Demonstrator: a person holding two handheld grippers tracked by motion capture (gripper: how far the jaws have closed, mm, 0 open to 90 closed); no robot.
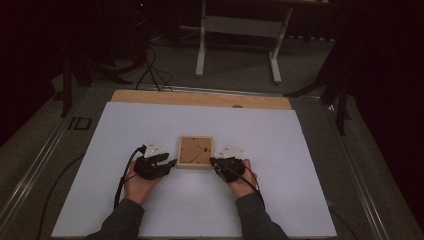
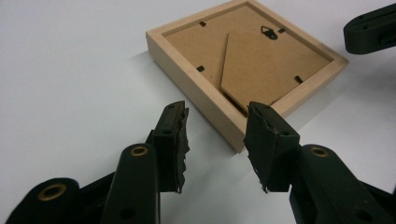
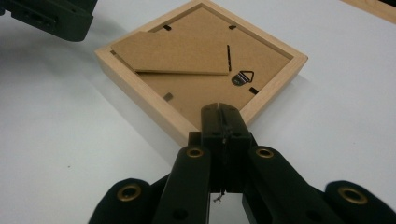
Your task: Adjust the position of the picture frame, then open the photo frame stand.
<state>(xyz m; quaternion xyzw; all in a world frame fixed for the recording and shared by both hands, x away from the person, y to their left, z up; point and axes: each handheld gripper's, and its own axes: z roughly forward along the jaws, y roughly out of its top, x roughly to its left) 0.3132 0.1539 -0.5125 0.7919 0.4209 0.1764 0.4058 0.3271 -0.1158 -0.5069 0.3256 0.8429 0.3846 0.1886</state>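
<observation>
**Frame face down, a gripper at each near corner**

Widest first: the white tabletop (image 1: 150, 200) spreads across the high view, a strip of bare wood along its far edge. Sitting near the middle of it is the wooden picture frame (image 1: 195, 152), lying flat, back side up, so its brown backing board (image 2: 261, 56) and fold-out stand (image 3: 173, 53) face the camera. A small metal hanger (image 3: 241, 77) sits beside the stand's tip.

Now the hands. The left gripper (image 2: 217, 135) is at the frame's near left corner, jaws parted to about half their spread, and the corner stands between them with neither pad pressing on it. The right gripper (image 3: 223, 122) meets the near right corner with its jaws pressed together; they seem to rest on the rim, though the contact itself is hidden behind the jaws.
</observation>
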